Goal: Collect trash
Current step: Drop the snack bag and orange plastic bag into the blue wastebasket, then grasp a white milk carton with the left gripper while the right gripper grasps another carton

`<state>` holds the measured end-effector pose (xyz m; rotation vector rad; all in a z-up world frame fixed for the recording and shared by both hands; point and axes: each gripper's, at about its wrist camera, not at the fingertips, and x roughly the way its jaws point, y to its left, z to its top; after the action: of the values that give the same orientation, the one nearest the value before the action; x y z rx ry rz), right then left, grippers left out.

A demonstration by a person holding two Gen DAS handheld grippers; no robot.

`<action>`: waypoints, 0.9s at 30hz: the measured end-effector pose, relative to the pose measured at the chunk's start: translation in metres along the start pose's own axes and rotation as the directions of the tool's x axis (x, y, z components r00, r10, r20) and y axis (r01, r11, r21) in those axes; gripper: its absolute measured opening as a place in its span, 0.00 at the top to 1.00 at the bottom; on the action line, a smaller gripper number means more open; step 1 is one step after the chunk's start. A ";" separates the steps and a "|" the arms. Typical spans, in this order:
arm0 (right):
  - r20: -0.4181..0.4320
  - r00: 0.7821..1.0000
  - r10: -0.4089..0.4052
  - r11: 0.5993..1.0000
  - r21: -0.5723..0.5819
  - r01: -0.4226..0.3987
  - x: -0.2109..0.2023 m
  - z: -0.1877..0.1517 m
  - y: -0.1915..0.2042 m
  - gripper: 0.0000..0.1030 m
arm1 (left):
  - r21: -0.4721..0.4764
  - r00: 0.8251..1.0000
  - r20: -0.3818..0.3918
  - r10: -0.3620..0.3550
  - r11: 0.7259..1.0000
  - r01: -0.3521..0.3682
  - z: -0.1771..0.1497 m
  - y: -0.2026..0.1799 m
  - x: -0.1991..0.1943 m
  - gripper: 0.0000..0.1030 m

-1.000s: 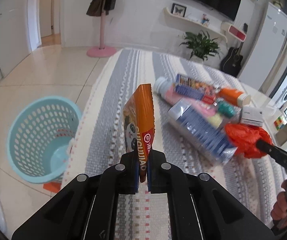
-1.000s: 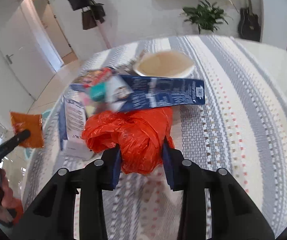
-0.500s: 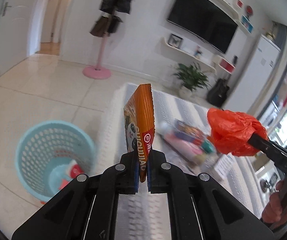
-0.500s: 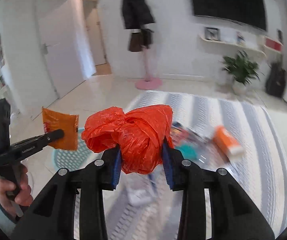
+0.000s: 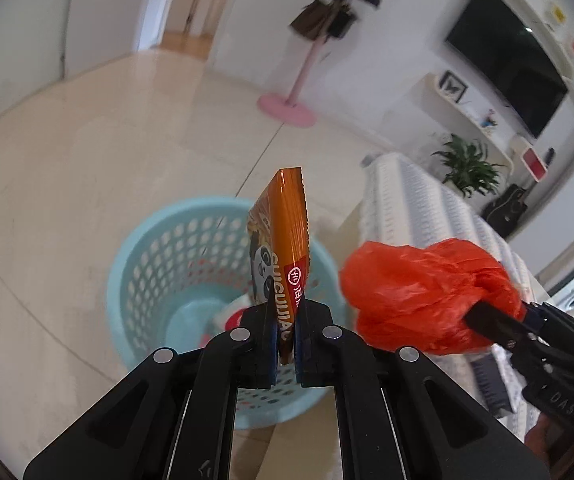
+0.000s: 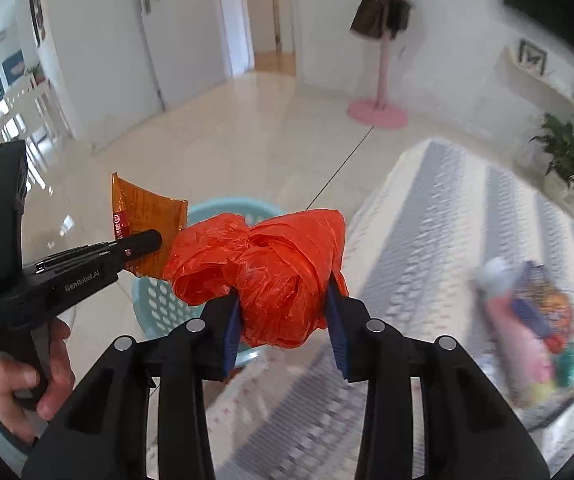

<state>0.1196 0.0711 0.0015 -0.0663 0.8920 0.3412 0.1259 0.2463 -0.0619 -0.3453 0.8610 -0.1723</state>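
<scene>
An orange snack wrapper [image 5: 287,232] with a panda on it stands upright in my left gripper [image 5: 285,312], which is shut on its lower end, above a light blue perforated basket [image 5: 147,264] on the floor. Some trash lies in the basket's bottom. A crumpled orange plastic bag [image 6: 271,256] sits between the blue pads of my right gripper [image 6: 283,312]; its jaws are opening while the pads still touch the bag. It hangs just right of the wrapper [image 6: 147,208], over the basket's [image 6: 227,204] near edge. The bag [image 5: 427,292] also shows in the left wrist view.
The striped tablecloth [image 6: 447,220] runs along the right, with several packets and bottles [image 6: 535,312] heaped on it. A pink coat stand [image 6: 379,112] and a potted plant [image 6: 567,156] stand by the far wall. A hand [image 6: 27,384] holds the left gripper's handle.
Both grippers have swung left off the table to above the basket, carrying the wrapper and the orange bag. The right gripper's pads stand slightly wider apart than before.
</scene>
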 end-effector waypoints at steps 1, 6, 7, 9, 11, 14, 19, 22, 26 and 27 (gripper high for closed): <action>-0.017 1.000 -0.010 1.000 -0.005 0.010 0.011 0.001 0.004 0.61 | -0.009 1.000 -0.017 0.007 1.000 -0.007 -0.001 0.006 0.007 0.94; -0.068 0.998 0.007 1.000 0.012 -0.006 0.040 0.000 0.012 0.52 | -0.015 0.998 -0.033 0.047 0.999 -0.048 -0.005 0.021 0.017 0.63; -0.071 0.997 0.009 1.000 0.013 -0.008 0.042 -0.001 0.012 0.51 | -0.018 0.998 -0.034 0.050 0.999 -0.050 -0.005 0.023 0.017 0.60; -0.069 0.998 0.012 1.000 0.016 -0.011 0.041 -0.004 0.013 0.51 | -0.023 0.999 -0.031 0.044 0.999 -0.045 -0.005 0.026 0.016 0.56; -0.060 0.998 0.023 1.000 0.019 -0.022 0.038 -0.004 0.010 0.51 | -0.027 0.999 -0.025 0.042 0.999 -0.042 -0.006 0.028 0.012 0.54; -0.030 0.999 0.044 0.999 0.029 -0.043 0.026 -0.004 0.004 0.51 | -0.023 0.999 -0.011 0.033 0.999 -0.033 -0.008 0.021 0.003 0.54; 0.026 0.999 0.040 0.999 0.036 -0.041 -0.002 -0.003 -0.013 0.51 | 0.003 1.000 0.023 0.014 1.000 -0.014 -0.004 -0.004 -0.022 0.53; 0.081 0.996 0.024 0.998 0.050 -0.028 -0.033 -0.005 -0.023 0.51 | 0.039 0.999 0.052 -0.014 0.999 0.012 -0.003 -0.030 -0.042 0.51; 0.175 0.984 -0.016 0.995 0.103 -0.003 -0.087 -0.013 -0.055 0.51 | 0.096 0.994 0.077 -0.072 0.993 0.065 -0.005 -0.081 -0.064 0.46; 0.205 0.978 -0.037 0.992 0.127 0.011 -0.105 -0.017 -0.068 0.51 | 0.108 0.993 0.076 -0.091 0.991 0.082 -0.007 -0.093 -0.066 0.45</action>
<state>0.0674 -0.0241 0.0659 0.0740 0.7037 0.2636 0.0777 0.1771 0.0147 -0.2901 0.7542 -0.2810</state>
